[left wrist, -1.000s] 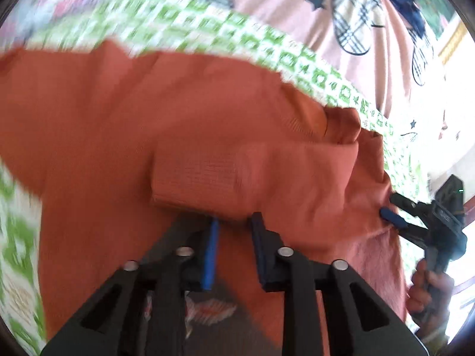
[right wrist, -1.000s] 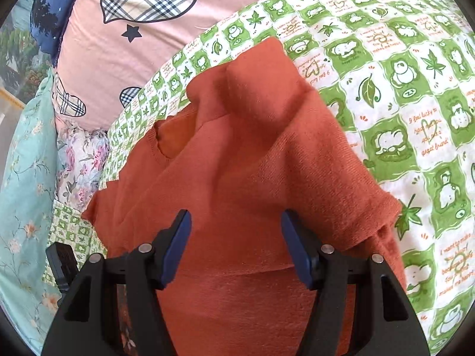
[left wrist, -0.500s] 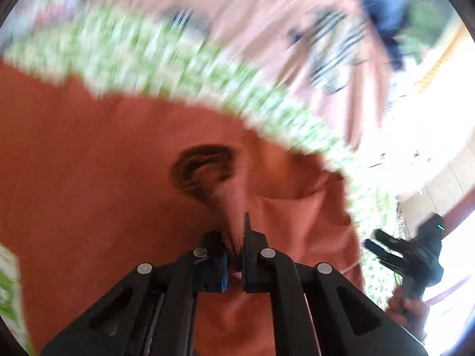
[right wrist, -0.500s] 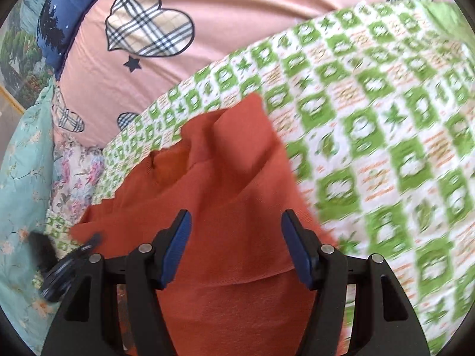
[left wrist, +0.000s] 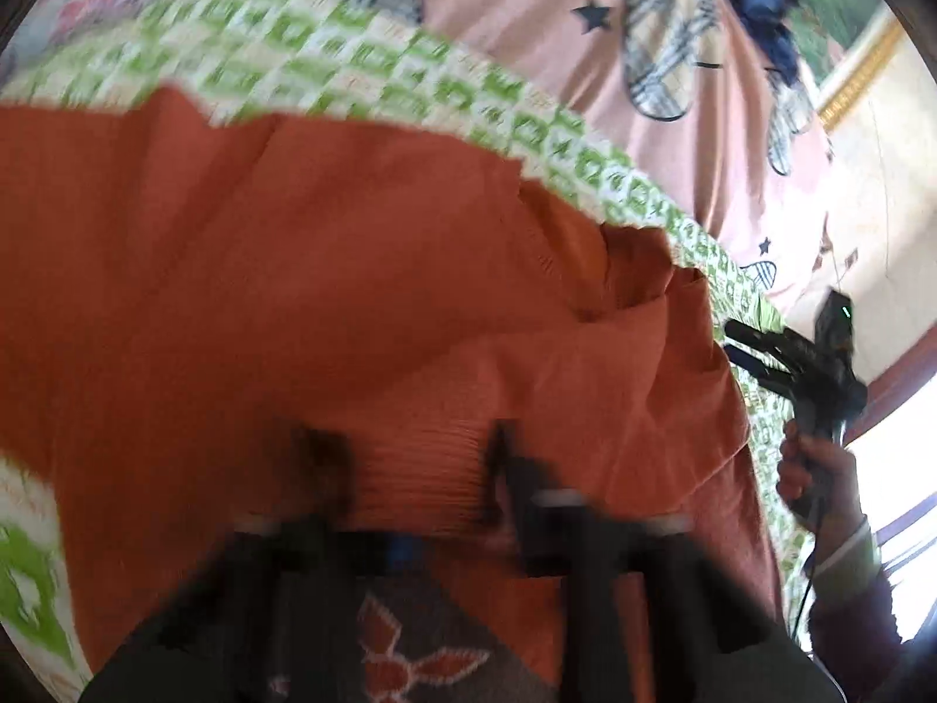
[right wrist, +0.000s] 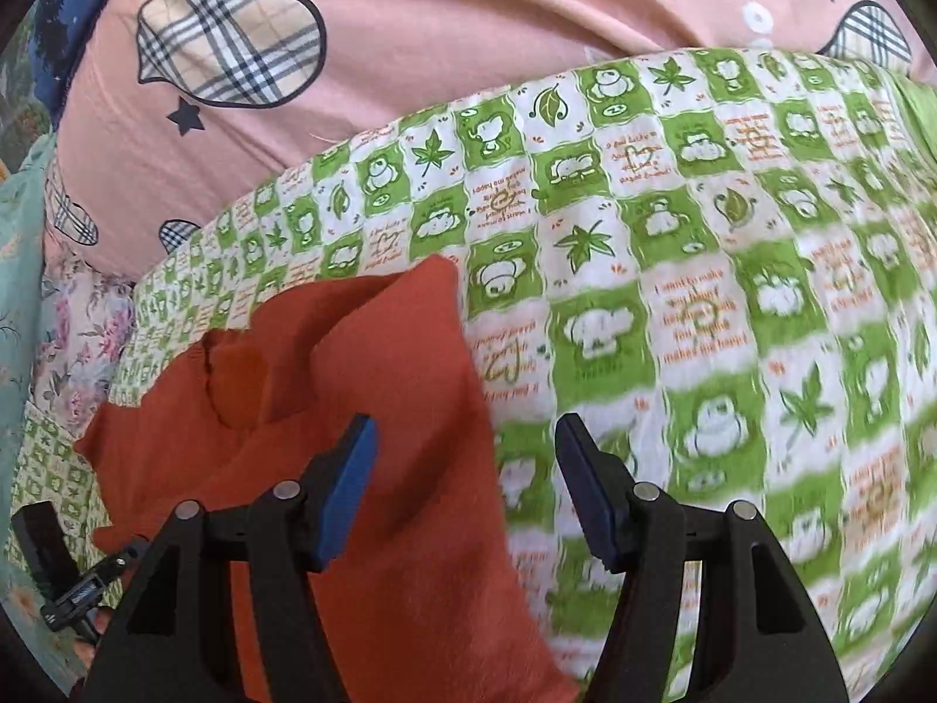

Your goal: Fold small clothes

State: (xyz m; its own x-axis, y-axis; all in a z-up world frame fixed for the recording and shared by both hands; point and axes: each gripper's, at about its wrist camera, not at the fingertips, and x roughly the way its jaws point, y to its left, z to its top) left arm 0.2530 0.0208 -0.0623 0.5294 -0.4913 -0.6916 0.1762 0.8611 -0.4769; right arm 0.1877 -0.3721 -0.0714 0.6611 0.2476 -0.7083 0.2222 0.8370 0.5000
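Beneath and left of the wide-open, empty right hand-held gripper (right wrist: 465, 492), the orange garment (right wrist: 375, 410) on green-checked sheet (right wrist: 703, 293).

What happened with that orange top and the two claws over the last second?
The left claw shut on a ribbed edge of the orange top half a second ago; now its fingers stand apart again, blurred, with that ribbed cloth lying between them, so it seems to have let go. The top's right side was folded inward, baring more of the green blanket. The right claw stayed open and held nothing.
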